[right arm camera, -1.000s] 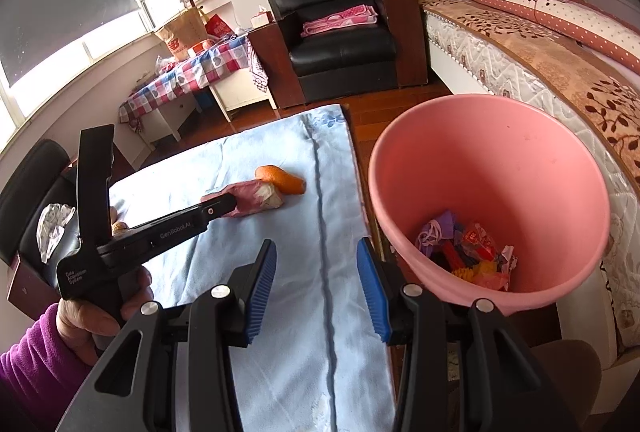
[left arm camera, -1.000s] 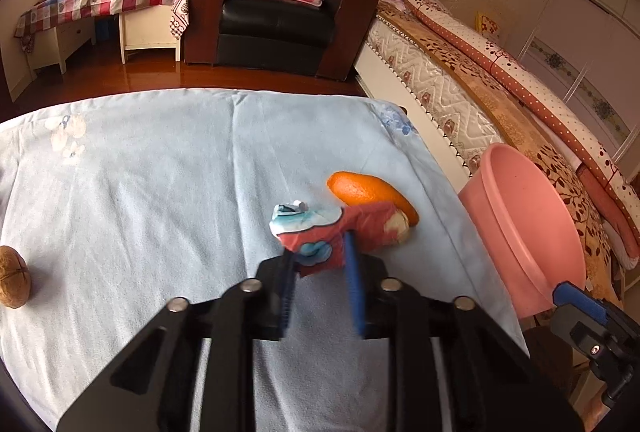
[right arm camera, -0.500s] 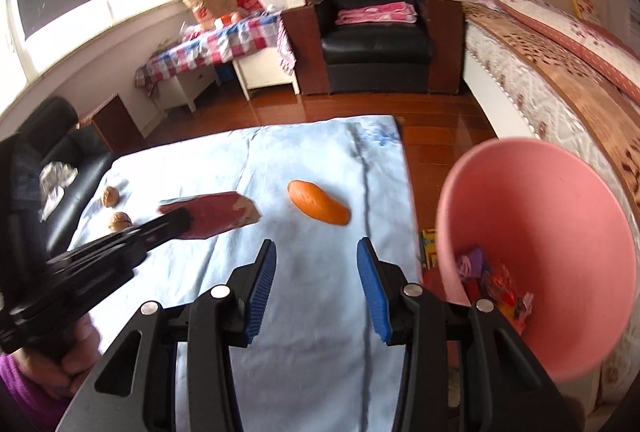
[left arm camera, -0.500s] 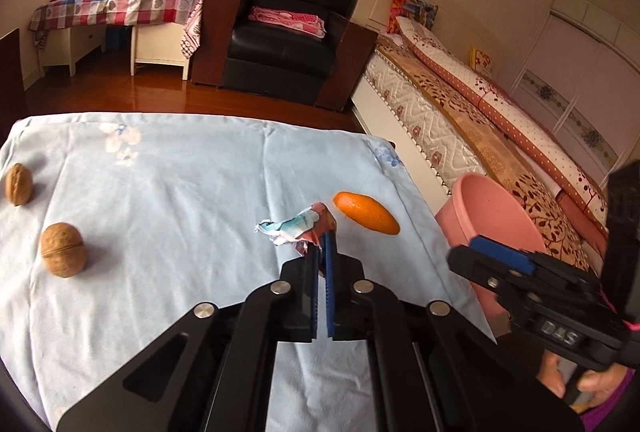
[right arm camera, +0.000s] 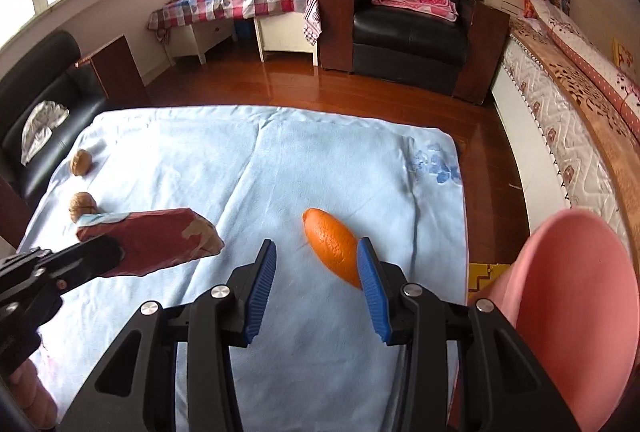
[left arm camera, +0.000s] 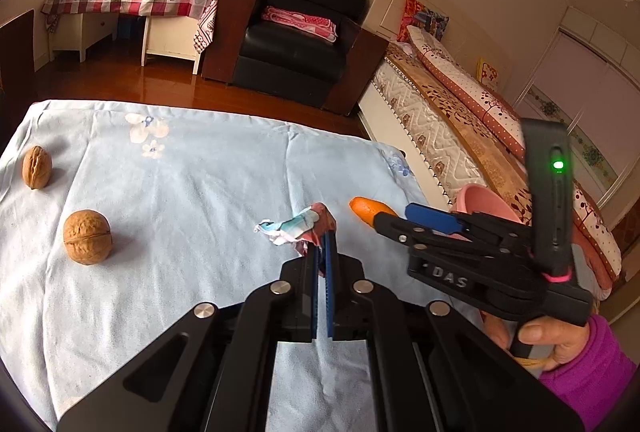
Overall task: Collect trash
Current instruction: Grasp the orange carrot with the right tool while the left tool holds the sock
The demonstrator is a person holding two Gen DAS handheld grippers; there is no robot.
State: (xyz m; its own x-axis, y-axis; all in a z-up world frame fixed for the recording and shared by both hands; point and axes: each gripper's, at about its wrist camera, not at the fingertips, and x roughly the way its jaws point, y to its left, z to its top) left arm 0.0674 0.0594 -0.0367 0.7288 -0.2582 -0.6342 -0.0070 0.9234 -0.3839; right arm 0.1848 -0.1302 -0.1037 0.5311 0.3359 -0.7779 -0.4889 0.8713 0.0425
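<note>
The left tool is clamped on a crumpled red wrapper — its blue pads pressed together with the foil pinched between them, the wrapper lifted clear of the blue cloth that covers the desk. In the right wrist view the same wrapper hangs at the left, held out from the dark tip of the left tool over the cloth. The right tool has its blue pads apart with nothing between them; it hovers over the near part of the desk, and an orange peel lies on the cloth just beyond the pads, nearer the right one. From the left wrist view only the far tip of that peel shows, behind the right tool, which a hand in a purple sleeve holds. A pink bin stands off the right edge of the desk, near the bed. Two walnuts sit well apart from the wrapper on the left side of the cloth — one nearer, one farther back.
</note>
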